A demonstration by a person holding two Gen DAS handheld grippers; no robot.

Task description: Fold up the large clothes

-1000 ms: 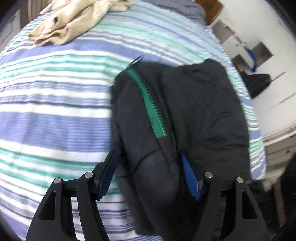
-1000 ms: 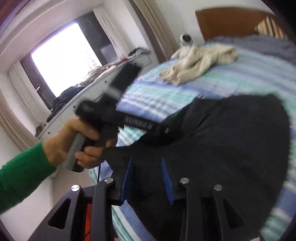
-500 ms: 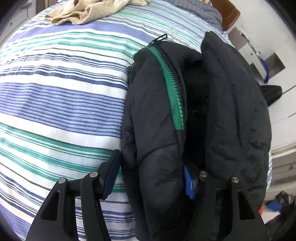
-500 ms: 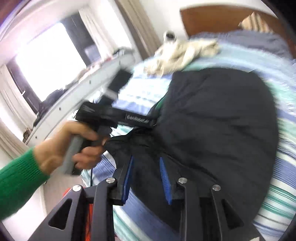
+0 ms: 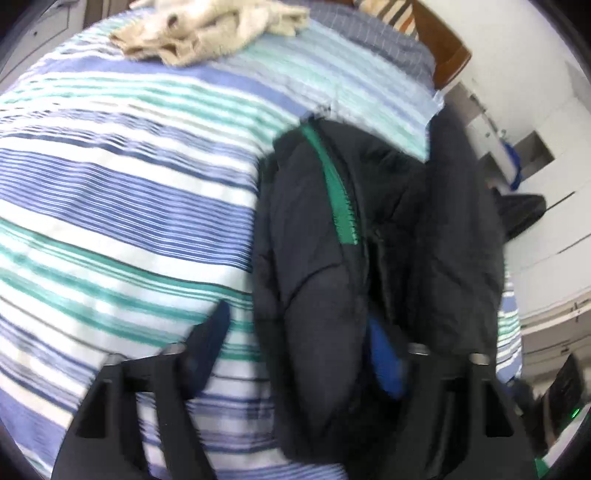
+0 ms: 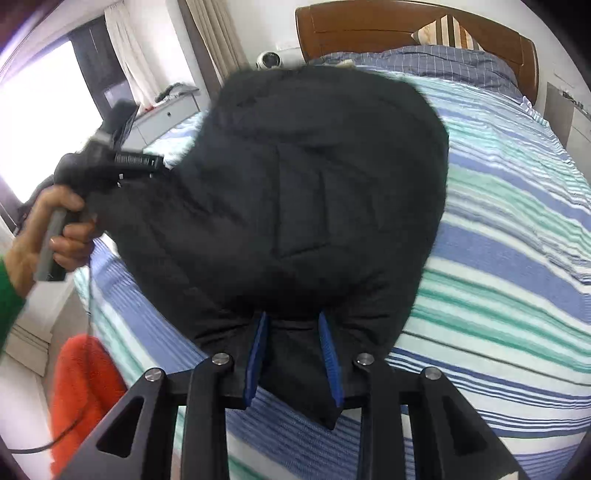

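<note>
A black padded jacket (image 5: pixel 314 266) with a green zipper (image 5: pixel 340 199) lies folded lengthwise on the striped bed cover (image 5: pixel 129 203). My left gripper (image 5: pixel 295 347) is at its near end with its jaws opening. The left finger (image 5: pixel 210 332) stands clear over the cover, and the blue right pad (image 5: pixel 384 362) is against the fabric. In the right wrist view the jacket (image 6: pixel 314 184) bulges up over the bed. My right gripper (image 6: pixel 293 354) is shut on its near hem. A hand (image 6: pixel 55 229) in a green sleeve holds the left gripper (image 6: pixel 110 166) at the jacket's far left edge.
A crumpled beige garment (image 5: pixel 207 29) lies near the head of the bed. A wooden headboard (image 6: pixel 406 26) and a striped pillow (image 6: pixel 447 33) are beyond. An orange cloth (image 6: pixel 85 387) sits off the bed's left side. White cabinets (image 5: pixel 535 147) stand to the right.
The left jaws have spread and the left finger has come off the jacket. The right gripper has swung toward the headboard with the hem, and the jacket now covers the beige garment in its view.
</note>
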